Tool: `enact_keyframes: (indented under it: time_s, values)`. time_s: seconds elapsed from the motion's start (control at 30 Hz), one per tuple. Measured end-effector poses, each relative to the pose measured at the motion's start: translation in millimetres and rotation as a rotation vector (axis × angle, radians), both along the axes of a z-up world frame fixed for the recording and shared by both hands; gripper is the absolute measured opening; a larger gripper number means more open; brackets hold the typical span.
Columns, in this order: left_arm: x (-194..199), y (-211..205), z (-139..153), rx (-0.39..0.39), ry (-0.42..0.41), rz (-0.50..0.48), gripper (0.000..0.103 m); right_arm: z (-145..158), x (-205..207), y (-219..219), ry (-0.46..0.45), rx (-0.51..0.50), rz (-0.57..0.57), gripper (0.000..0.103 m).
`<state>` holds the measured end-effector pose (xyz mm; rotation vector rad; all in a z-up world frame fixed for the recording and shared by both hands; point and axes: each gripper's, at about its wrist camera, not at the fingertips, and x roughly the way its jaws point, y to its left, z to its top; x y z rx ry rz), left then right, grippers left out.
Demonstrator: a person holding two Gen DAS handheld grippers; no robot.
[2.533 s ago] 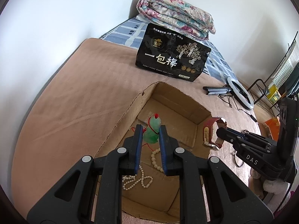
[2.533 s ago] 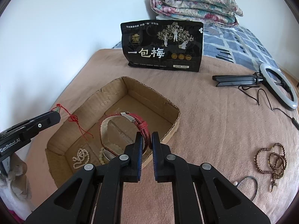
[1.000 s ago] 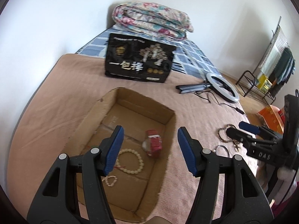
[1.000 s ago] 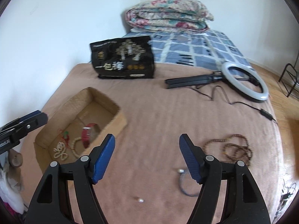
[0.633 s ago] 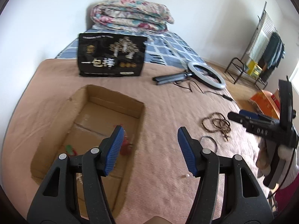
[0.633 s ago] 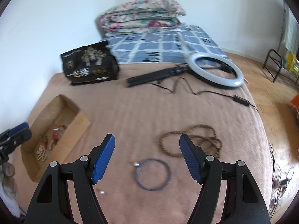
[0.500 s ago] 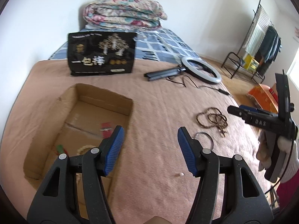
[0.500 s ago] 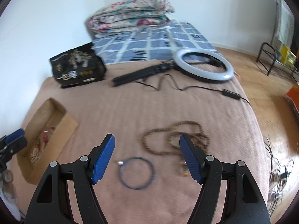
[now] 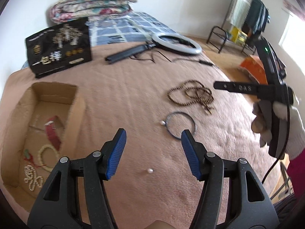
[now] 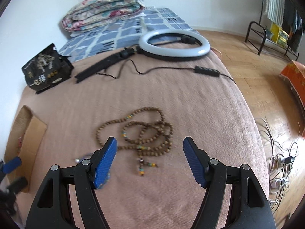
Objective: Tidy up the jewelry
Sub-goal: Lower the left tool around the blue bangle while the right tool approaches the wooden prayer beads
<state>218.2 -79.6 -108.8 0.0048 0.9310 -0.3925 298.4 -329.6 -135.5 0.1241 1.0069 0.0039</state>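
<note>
A cardboard box (image 9: 75, 103) at the left holds a red watch (image 9: 52, 133), a cream bead bracelet (image 9: 44, 157), a pearl strand (image 9: 31, 178) and a green pendant (image 9: 26, 153). On the pink blanket lie a brown bead necklace (image 9: 192, 94), a thin blue hoop (image 9: 180, 126) with a pearl, and a loose pearl (image 9: 150, 170). My left gripper (image 9: 153, 139) is open and empty above the blanket, near the hoop. My right gripper (image 10: 149, 146) is open and empty just above the brown bead necklace (image 10: 142, 133).
A black snack bag (image 9: 59, 46) stands at the back left. A ring light (image 10: 174, 44) with its black stand and cable lies at the back. A folded quilt (image 10: 106, 9) lies beyond. The bed's right edge drops to a wood floor (image 10: 266, 80) with cables.
Both grippers let go of the pendant and the watch in the box, opened, and swung right. The right gripper has come closer to the brown bead necklace.
</note>
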Motion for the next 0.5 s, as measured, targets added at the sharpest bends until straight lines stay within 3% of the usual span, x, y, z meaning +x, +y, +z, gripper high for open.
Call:
enact_keyframes:
  time_s: [0.13,0.23,0.5]
  values:
    - [0,-20,-11,0.005,0.019,-0.049,0.062,-12,2,-5,0.03,-0.006,-0.005,0.072]
    - [0,-34,-16,0.021,0.004,-0.09,0.078,-20,6,-8,0.046,0.014,-0.005,0.072]
    - [14,-65,-34,0.065,0.018,-0.185,0.079,-37,23,-11,0.078,0.026,-0.001,0.072]
